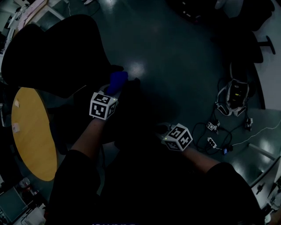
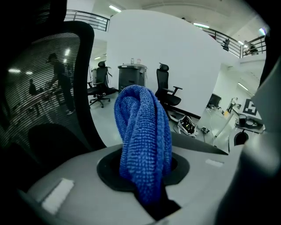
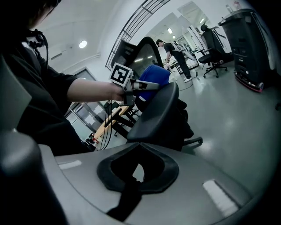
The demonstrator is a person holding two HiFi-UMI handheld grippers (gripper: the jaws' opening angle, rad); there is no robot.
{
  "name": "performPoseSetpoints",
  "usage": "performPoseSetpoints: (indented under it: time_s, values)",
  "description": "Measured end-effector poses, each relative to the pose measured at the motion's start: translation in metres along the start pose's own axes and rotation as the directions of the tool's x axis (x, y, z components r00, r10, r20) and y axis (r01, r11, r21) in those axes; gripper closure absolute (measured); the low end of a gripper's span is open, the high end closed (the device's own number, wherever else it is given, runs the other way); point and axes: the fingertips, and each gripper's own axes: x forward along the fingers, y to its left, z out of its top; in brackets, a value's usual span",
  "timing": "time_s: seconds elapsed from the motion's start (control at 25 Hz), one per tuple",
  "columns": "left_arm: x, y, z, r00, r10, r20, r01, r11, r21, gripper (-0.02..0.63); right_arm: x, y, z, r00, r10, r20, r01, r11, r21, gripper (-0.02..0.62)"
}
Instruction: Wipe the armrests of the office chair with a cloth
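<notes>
Head view very dim, underexposed: black chair (image 1: 57, 52) loses detail, pale glare on floor (image 1: 137, 69) just above centre. Gripper views bright, ceiling strip lights (image 2: 115, 8) at 12 o'clock; blue cloth (image 2: 142, 140) sharp; strong fisheye bending, dark corners.

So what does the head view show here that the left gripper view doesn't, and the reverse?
Only the head view: the yellow round table and the person's left forearm. Only the left gripper view: the left gripper shut on the blue cloth, and distant chairs by a white wall. Both: the blue cloth and the black office chair.
</notes>
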Motion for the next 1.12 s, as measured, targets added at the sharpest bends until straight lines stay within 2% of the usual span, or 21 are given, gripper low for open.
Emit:
performPoseSetpoints:
  time_s: [0.16,0.36,0.56,0.88,1.12]
  values:
    - [-0.005,-0.013,-0.002,1.0,-0.017,-0.019,0.018,0.997,0.08,0.495,0.001,0.002,-0.003,1.0,0.005,0.0,-0.005,1.0,0.017,0.591]
    - [-0.016,-0.037,-0.011,0.999,-0.042,-0.029,0.046,0.99,0.13,0.495,0.002,0.004,-0.007,1.0,0.013,-0.004,-0.012,1.0,0.027,0.591]
    - [-0.029,-0.071,-0.029,0.993,-0.101,-0.055,0.109,0.978,0.179,0.495,0.001,0.004,-0.009,1.0,-0.004,-0.007,0.004,0.999,0.043,0.591]
    - [-0.05,-0.112,-0.054,0.982,-0.179,-0.064,0.188,0.959,0.212,0.497,0.005,0.006,-0.008,0.999,-0.042,0.029,0.04,0.995,0.09,0.591]
    - [-0.065,-0.146,-0.071,0.965,-0.248,-0.082,0.26,0.938,0.229,0.496,0.005,0.005,-0.006,0.994,-0.088,0.065,0.079,0.988,0.13,0.591]
